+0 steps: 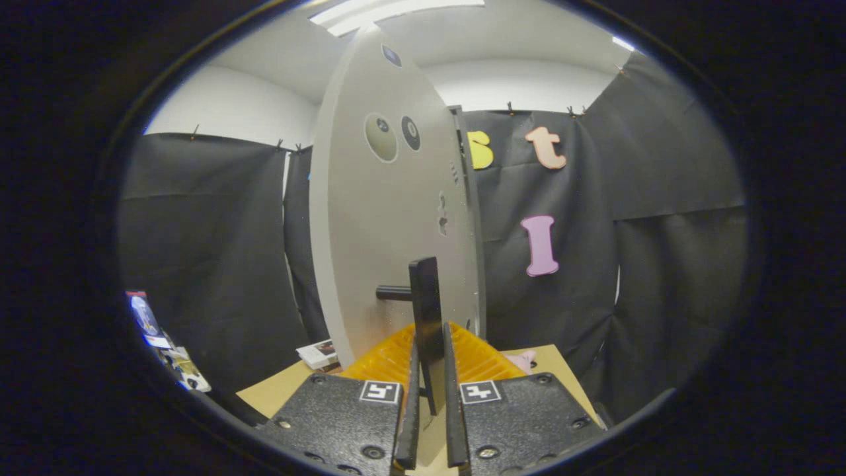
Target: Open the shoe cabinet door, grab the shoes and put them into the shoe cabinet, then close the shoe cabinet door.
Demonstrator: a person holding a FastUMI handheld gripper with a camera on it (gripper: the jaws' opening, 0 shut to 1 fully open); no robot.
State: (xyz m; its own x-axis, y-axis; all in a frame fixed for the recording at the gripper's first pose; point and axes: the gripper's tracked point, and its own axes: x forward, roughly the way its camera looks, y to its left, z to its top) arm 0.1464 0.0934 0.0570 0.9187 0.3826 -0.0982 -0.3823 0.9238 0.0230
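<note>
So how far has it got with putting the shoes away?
The gripper is closed on the cabinet door's black handle, both fingers pressing it. The door stands swung out, edge toward the camera, so it is open or mid-swing. I cannot tell whether the shoes are inside; a pink thing lies on the table beyond the fingers. Closing the door is left.

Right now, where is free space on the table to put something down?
Bare tabletop lies left of the fingers, before the small booklet. A thinner strip is right, past the pink item. Straight ahead is crowded: fingers grip the black door handle.
</note>
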